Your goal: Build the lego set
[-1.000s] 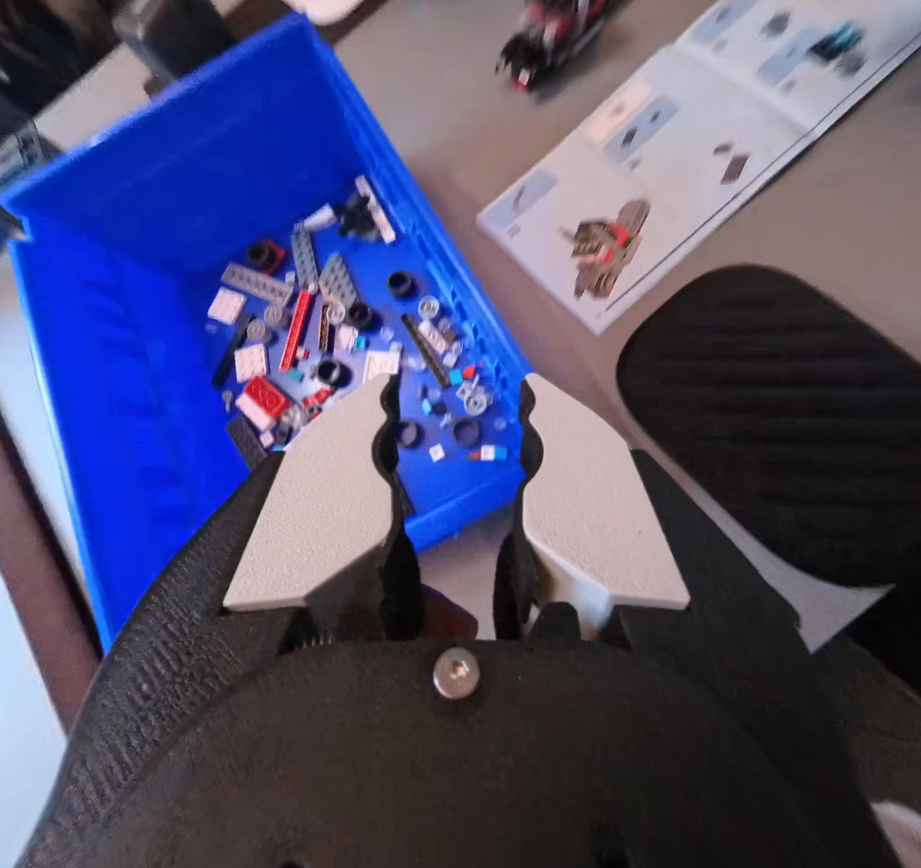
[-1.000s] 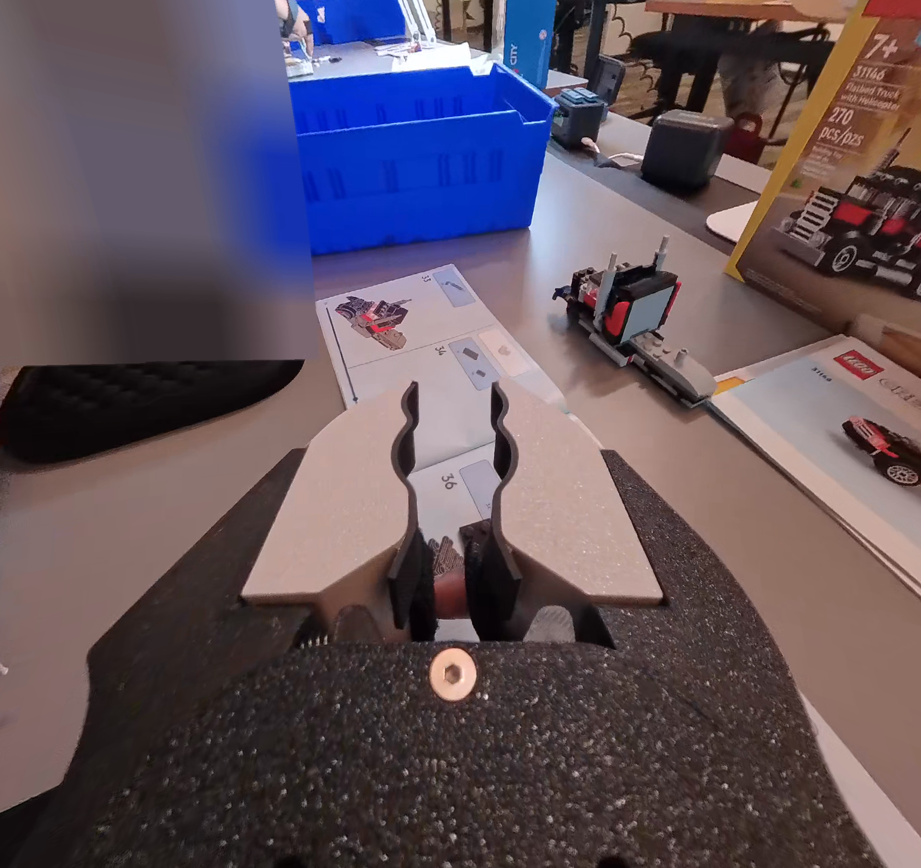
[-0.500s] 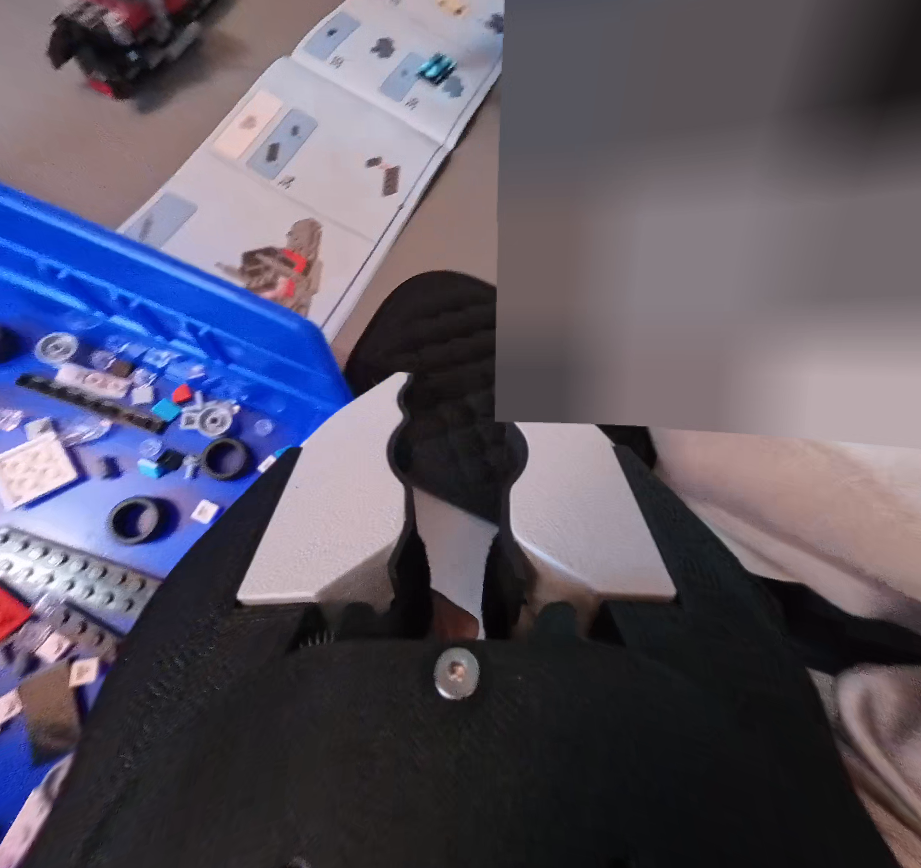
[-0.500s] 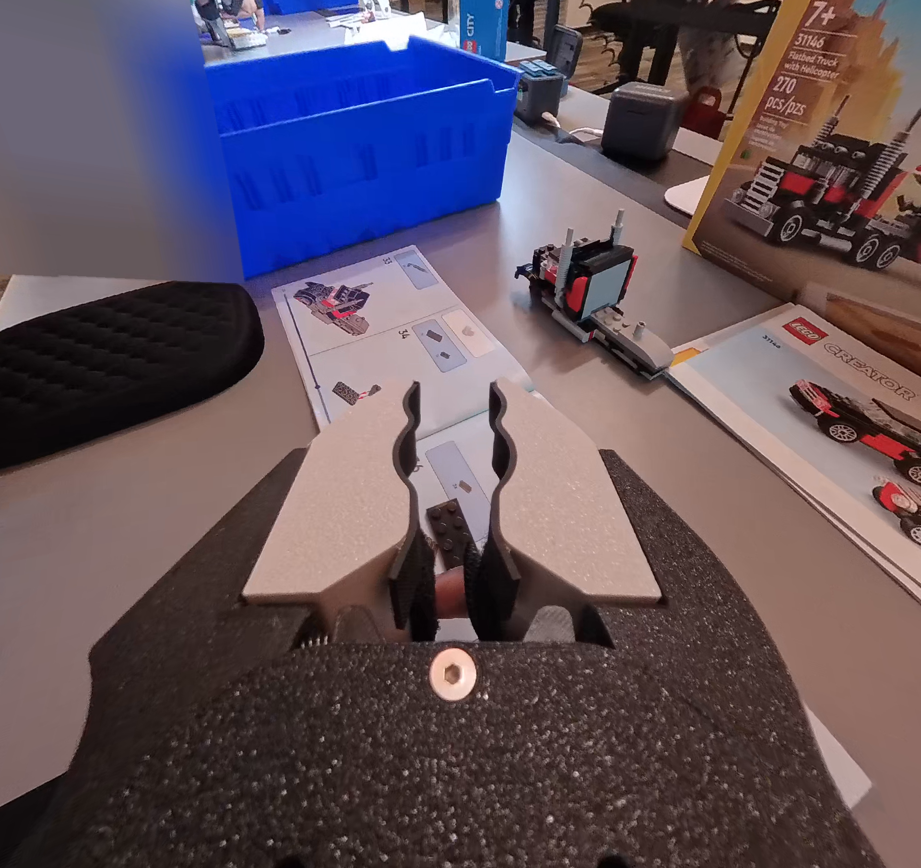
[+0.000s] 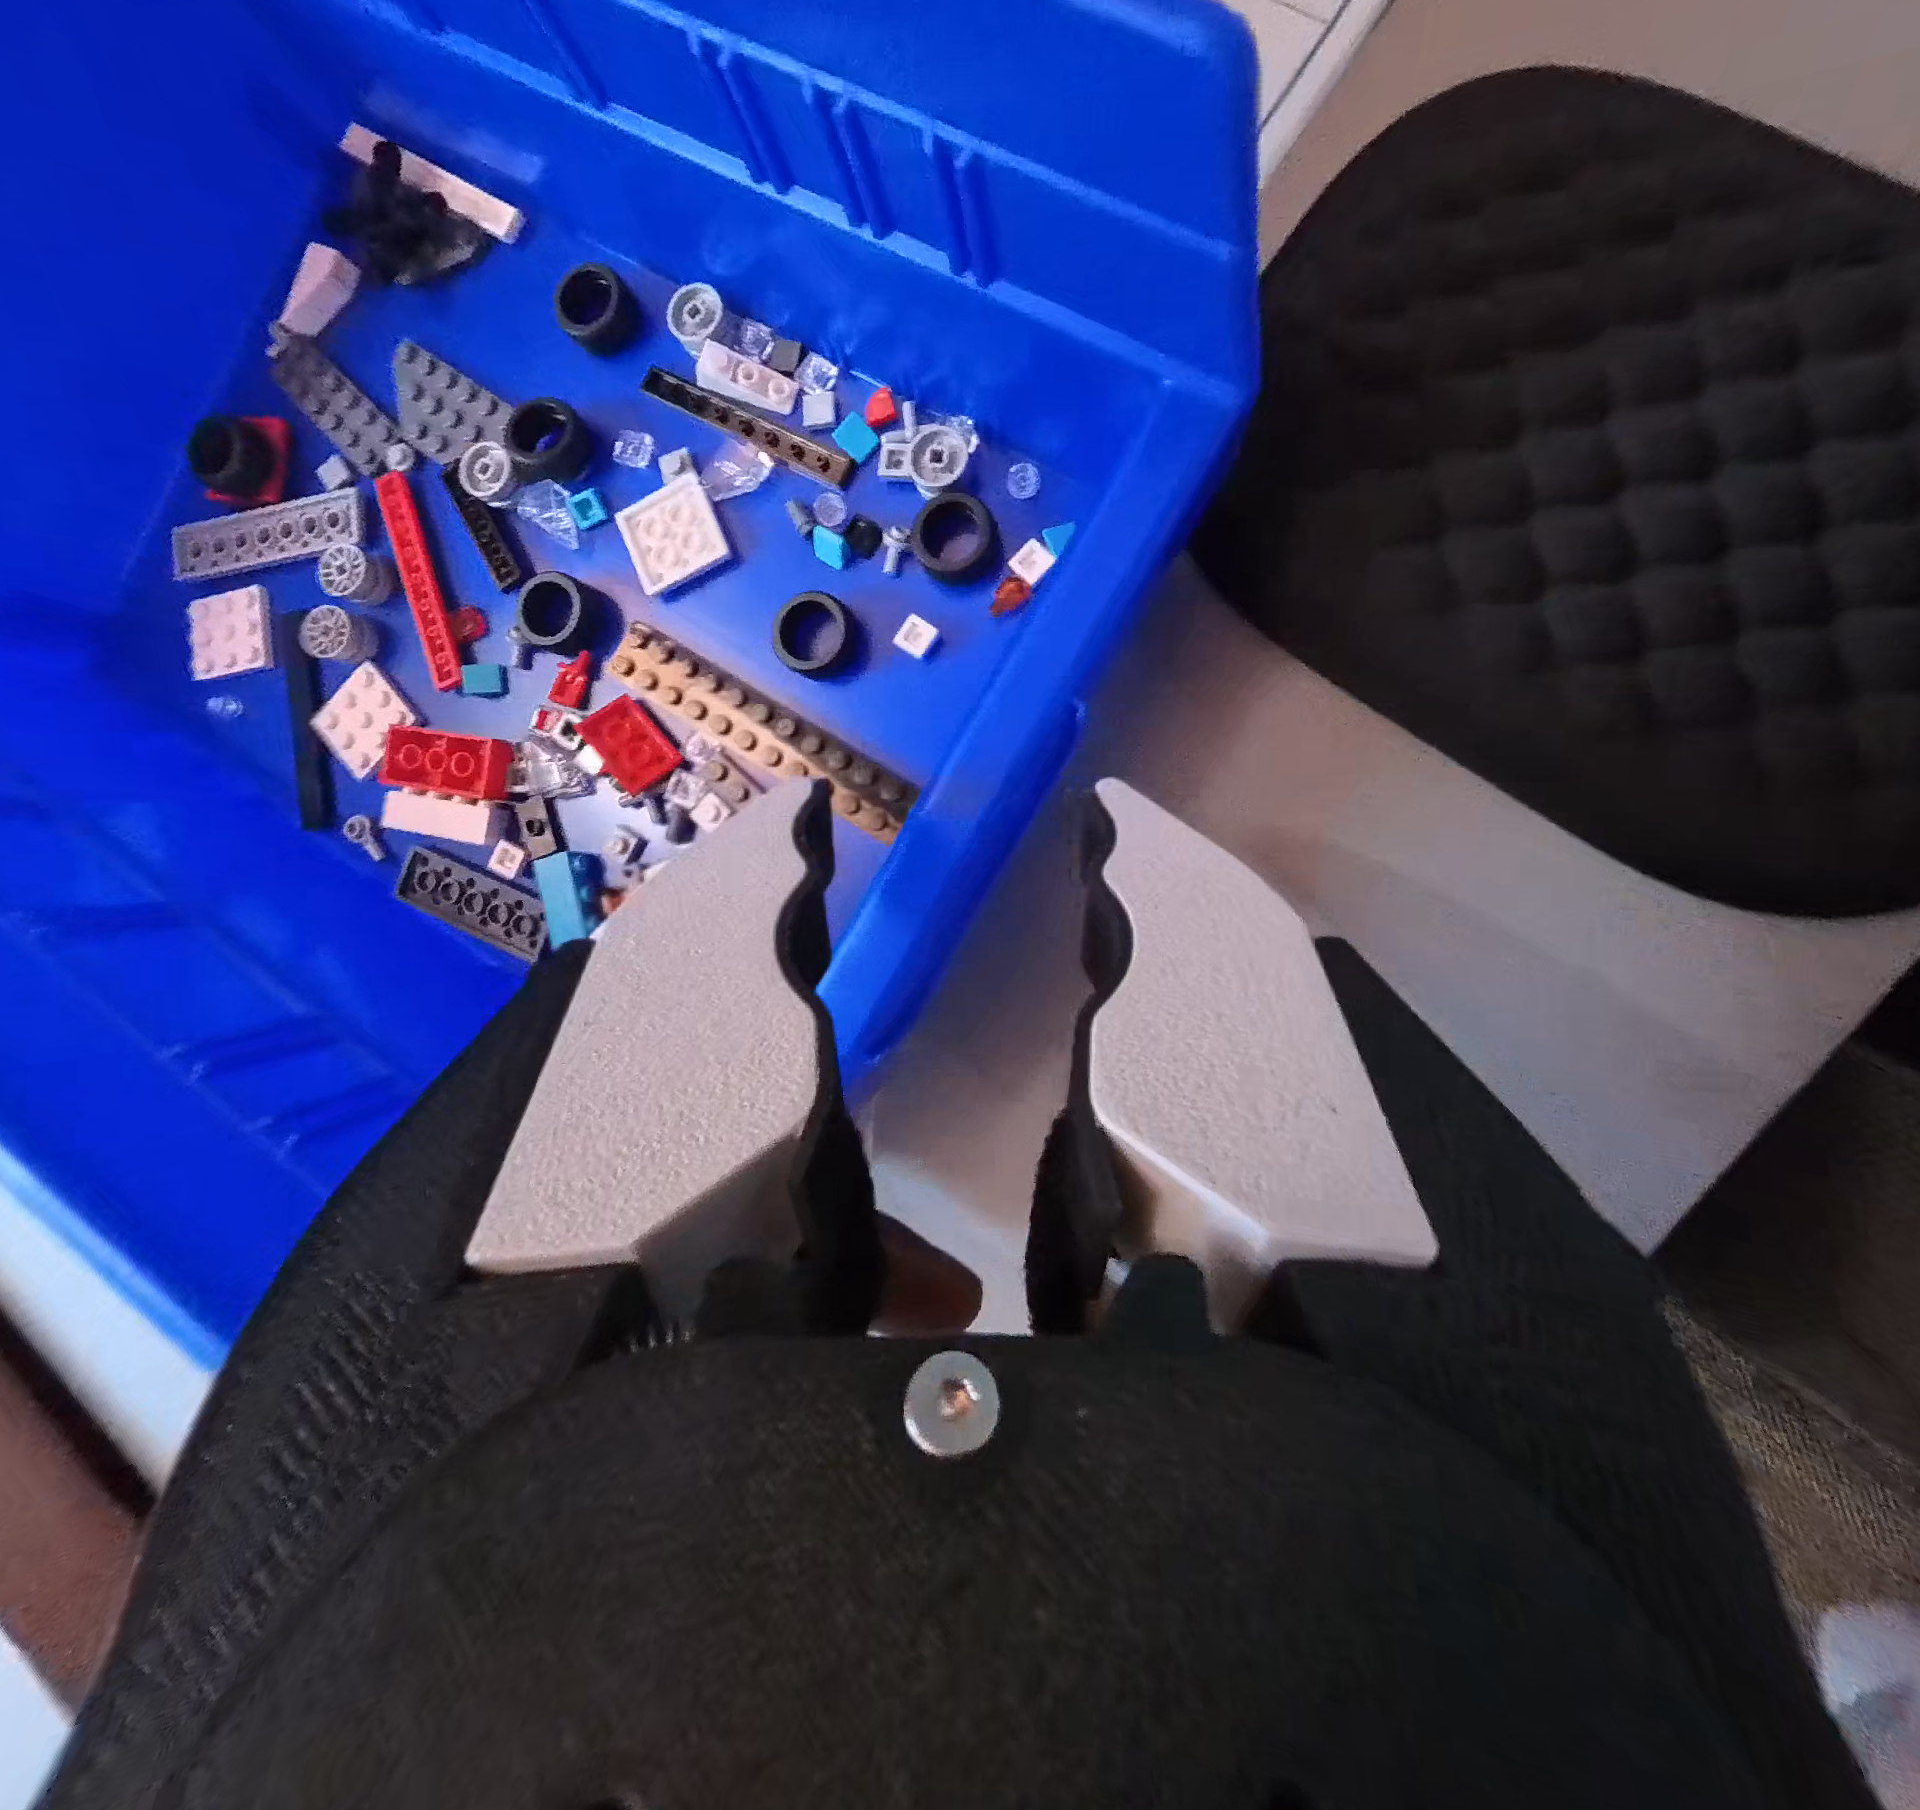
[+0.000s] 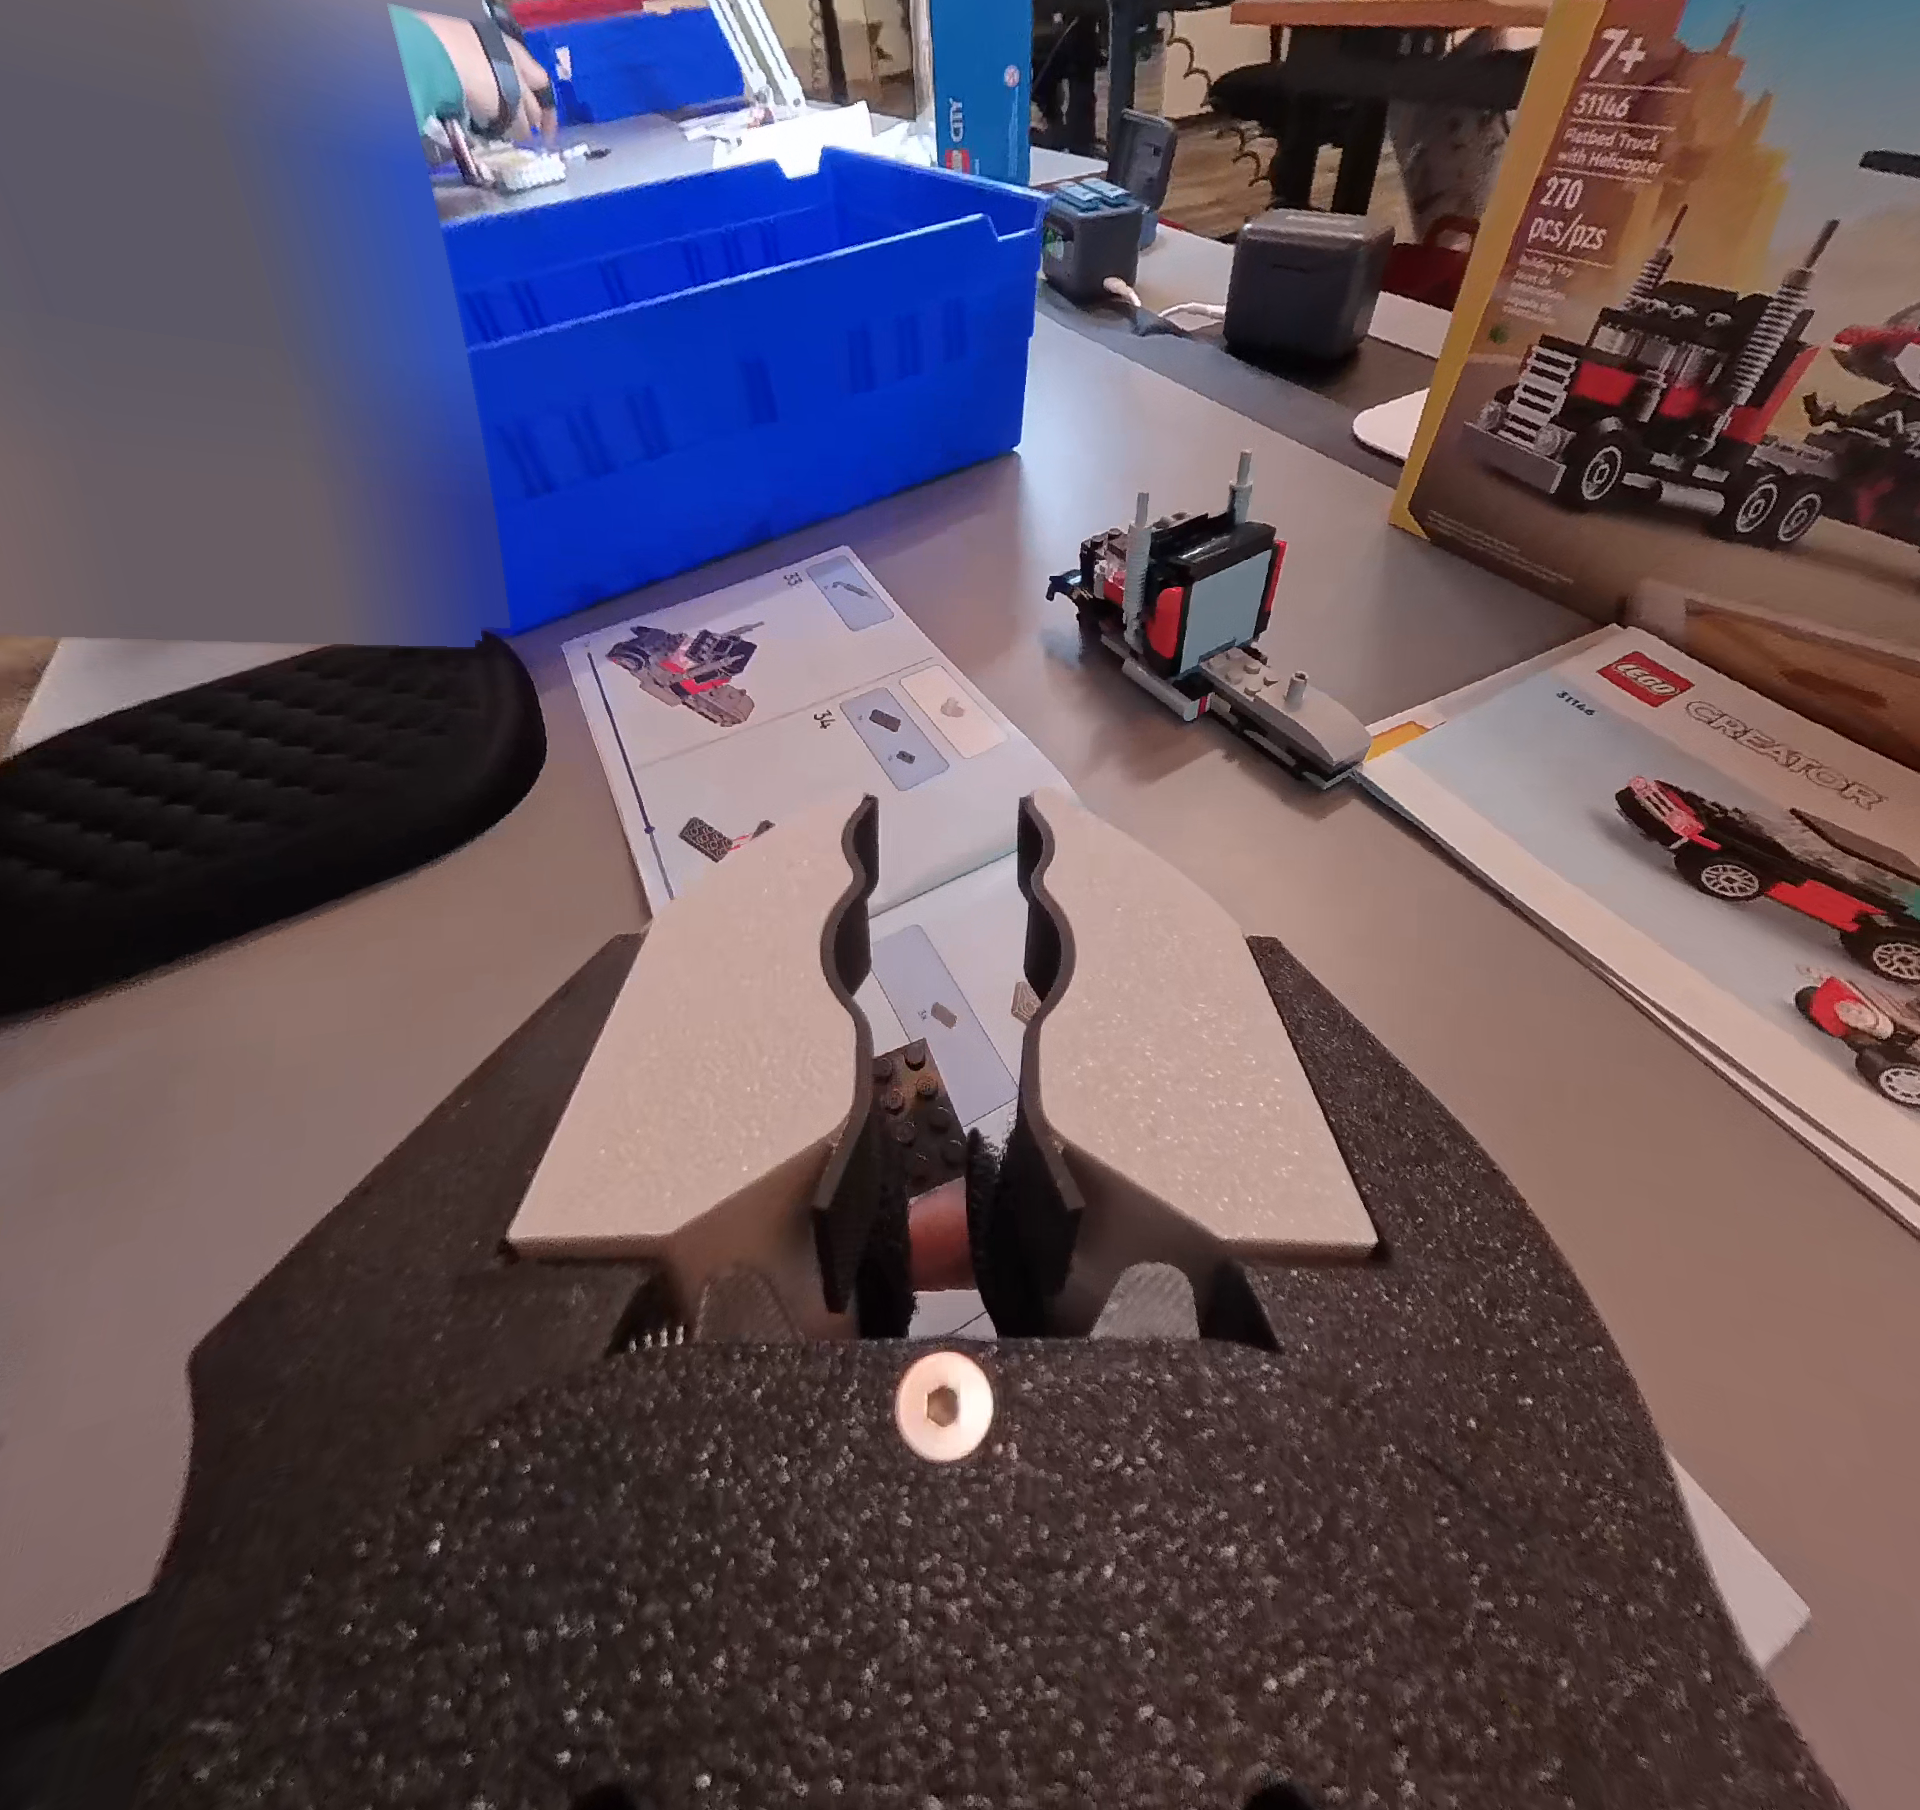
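Grey tabletop (image 6: 1299,929) carries all items; more benches and a second blue bin stand behind.

Left gripper (image 5: 951,815): fingers apart, nothing between them, above the near right corner of the blue bin (image 5: 1039,233). Loose bricks (image 5: 582,565) cover the bin floor: black tyres, red bricks, white plates, grey plates and a long tan plate (image 5: 758,721) nearest the fingertips. Black pad (image 5: 1621,472) lies just right of the bin.

Right gripper (image 6: 945,815): fingers narrowly apart, low over the open manual (image 6: 790,700). A dark plate (image 6: 920,1100) sits deep between the fingers near their base; whether they clamp it cannot be told.

Part-built truck (image 6: 1195,607) stands beyond the manual, to the right. A closed booklet (image 6: 1704,846) lies right of it; the set box (image 6: 1704,254) stands upright behind.
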The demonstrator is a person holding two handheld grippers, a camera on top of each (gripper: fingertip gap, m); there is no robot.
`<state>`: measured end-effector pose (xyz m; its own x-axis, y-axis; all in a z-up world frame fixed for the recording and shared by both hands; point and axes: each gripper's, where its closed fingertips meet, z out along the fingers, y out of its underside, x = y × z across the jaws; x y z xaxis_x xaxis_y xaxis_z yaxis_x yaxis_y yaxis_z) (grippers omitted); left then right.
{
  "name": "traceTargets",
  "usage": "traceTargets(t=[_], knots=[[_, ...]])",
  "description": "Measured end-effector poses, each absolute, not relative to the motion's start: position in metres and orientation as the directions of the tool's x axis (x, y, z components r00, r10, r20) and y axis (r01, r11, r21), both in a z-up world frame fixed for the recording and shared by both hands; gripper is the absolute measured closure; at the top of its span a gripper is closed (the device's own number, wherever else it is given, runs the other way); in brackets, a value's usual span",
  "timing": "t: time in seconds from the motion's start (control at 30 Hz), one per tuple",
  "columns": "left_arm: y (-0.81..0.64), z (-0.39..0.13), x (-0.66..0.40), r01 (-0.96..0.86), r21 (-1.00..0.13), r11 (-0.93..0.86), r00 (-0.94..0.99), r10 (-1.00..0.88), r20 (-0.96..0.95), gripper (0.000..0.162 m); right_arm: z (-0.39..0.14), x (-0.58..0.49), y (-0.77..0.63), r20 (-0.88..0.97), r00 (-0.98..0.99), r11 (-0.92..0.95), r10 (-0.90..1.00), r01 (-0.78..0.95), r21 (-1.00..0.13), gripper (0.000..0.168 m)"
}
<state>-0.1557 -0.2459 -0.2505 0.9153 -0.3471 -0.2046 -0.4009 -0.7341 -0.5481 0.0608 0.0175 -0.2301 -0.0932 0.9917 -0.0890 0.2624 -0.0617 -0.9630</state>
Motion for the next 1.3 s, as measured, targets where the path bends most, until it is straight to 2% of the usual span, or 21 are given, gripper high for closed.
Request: traceTargets(t=[0.1,0.2,0.27,0.57,0.77,0.87,0.93,1.03,1.13,1.3], knots=[[-0.242,-0.269,-0.139,-0.415,-0.534,-0.736,0.9,-0.419,-0.122,0.115,-0.232,0.062,0.02,-0.089,-0.082,-0.064,0.993,0.268,-0.961,0.143],[-0.238,-0.274,-0.143,-0.441,-0.512,-0.737,0.894,-0.409,-0.181,0.131,-0.234,0.062,0.022,-0.077,-0.073,-0.055,0.994,0.274,-0.96,0.143],[-0.242,-0.273,-0.137,-0.432,-0.512,-0.742,0.896,-0.418,-0.151,0.135,-0.234,0.063,0.022,-0.082,-0.071,-0.059,0.994,0.273,-0.96,0.143],[-0.26,-0.274,-0.124,-0.435,-0.483,-0.76,0.895,-0.421,-0.144,0.14,-0.24,0.062,0.021,-0.087,-0.083,-0.059,0.993,0.292,-0.955,0.143],[-0.264,-0.273,-0.125,-0.427,-0.463,-0.777,0.902,-0.404,-0.155,0.136,-0.242,0.062,0.021,-0.089,-0.087,-0.059,0.992,0.302,-0.951,0.143],[-0.273,-0.259,-0.132,-0.385,-0.47,-0.794,0.922,-0.348,-0.168,0.126,-0.243,0.062,0.021,-0.084,-0.088,-0.054,0.993,0.305,-0.951,0.143],[-0.283,-0.242,-0.149,-0.346,-0.499,-0.795,0.937,-0.268,-0.222,0.117,-0.242,0.062,0.021,-0.085,-0.088,-0.055,0.993,0.302,-0.952,0.143],[-0.289,-0.208,-0.166,-0.255,-0.64,-0.725,0.963,-0.126,-0.24,0.11,-0.24,0.062,0.021,-0.084,-0.09,-0.053,0.992,0.298,-0.953,0.143],[-0.292,-0.186,-0.176,-0.195,-0.722,-0.664,0.972,-0.029,-0.235,0.1,-0.239,0.062,0.019,-0.081,-0.097,-0.049,0.992,0.295,-0.954,0.143],[-0.287,-0.176,-0.165,-0.211,-0.762,-0.612,0.972,-0.052,-0.228,0.1,-0.223,0.066,0.025,-0.044,-0.015,-0.037,0.999,0.305,-0.951,0.14]])
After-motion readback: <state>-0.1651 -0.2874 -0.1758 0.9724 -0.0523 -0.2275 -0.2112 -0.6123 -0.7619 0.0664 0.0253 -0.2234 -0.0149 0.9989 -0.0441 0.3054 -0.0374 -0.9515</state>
